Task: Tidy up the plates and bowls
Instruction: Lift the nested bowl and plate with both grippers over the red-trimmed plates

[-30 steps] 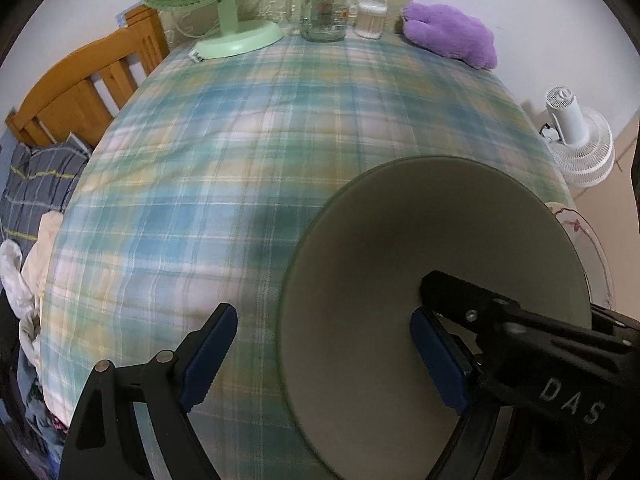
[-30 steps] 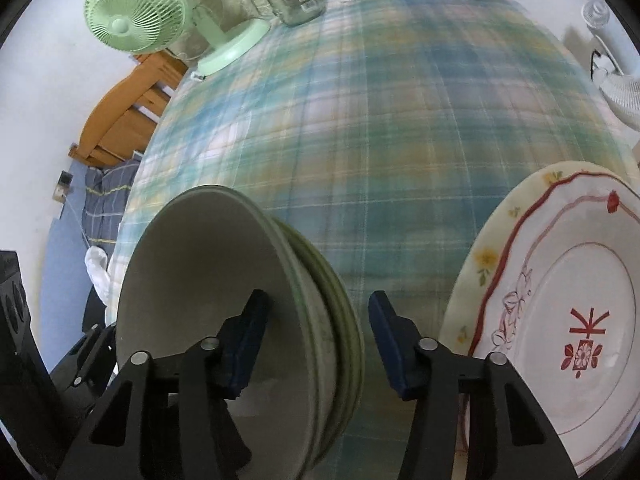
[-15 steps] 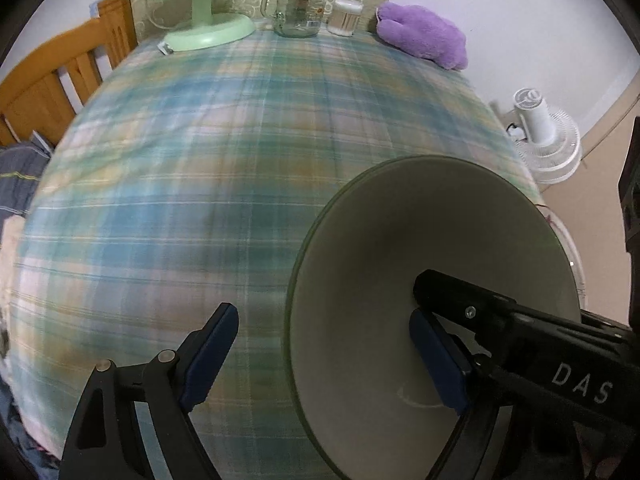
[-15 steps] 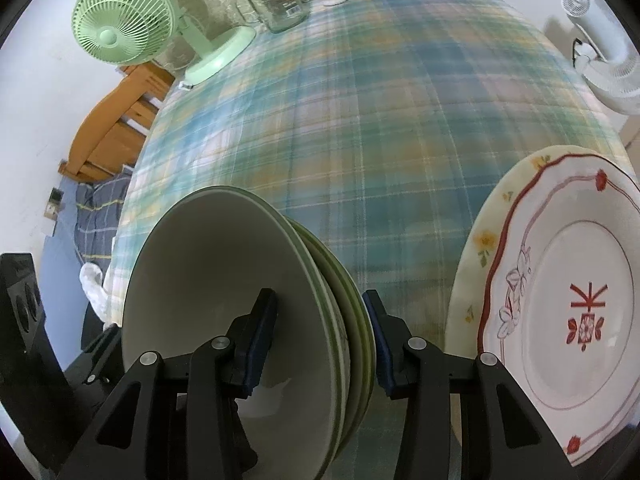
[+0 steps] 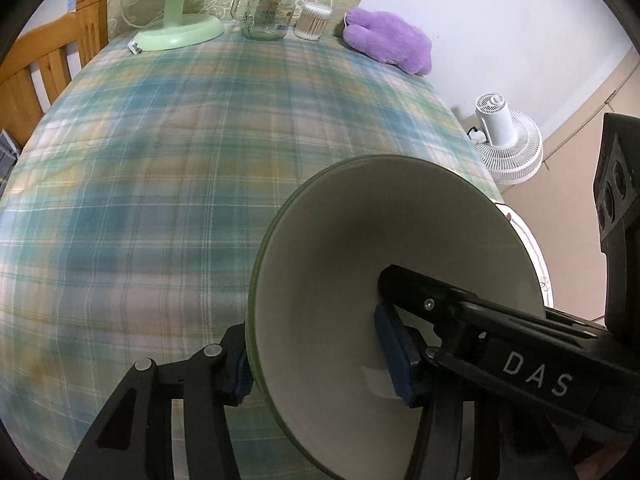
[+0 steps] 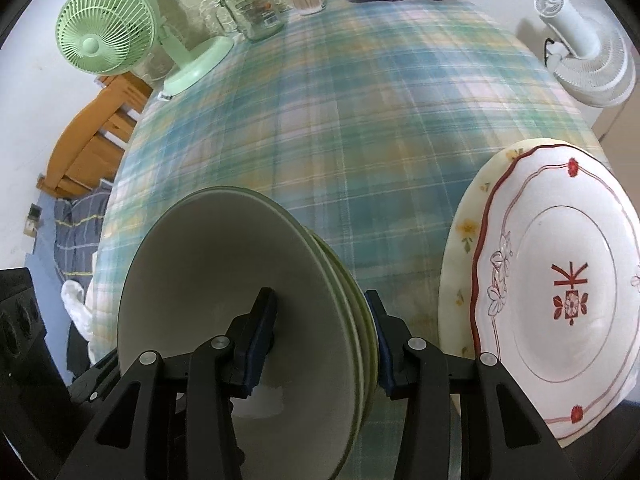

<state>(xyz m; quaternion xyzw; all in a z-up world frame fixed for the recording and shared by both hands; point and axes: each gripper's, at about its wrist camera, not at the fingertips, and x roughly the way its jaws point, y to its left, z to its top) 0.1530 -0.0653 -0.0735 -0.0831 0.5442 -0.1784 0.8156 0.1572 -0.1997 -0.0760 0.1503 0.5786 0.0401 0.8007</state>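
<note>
A stack of green-rimmed bowls stands on the plaid tablecloth. My left gripper straddles the stack's left wall and its jaws are closing: one pad lies against the outside, the other against the inside. My right gripper is shut on the right wall of the same bowl stack, with one pad inside and one outside. To the right of the bowls lies a white plate with red trim on top of a cream flowered plate.
Along the table's far edge stand a green fan, a glass jar, a tub of cotton swabs and a purple plush. A white floor fan is off the right side. A wooden chair is at the left.
The left jaws have drawn together from wide apart onto the bowl wall. Both cameras have tipped, so more of the table's far end shows. The right grip is unchanged.
</note>
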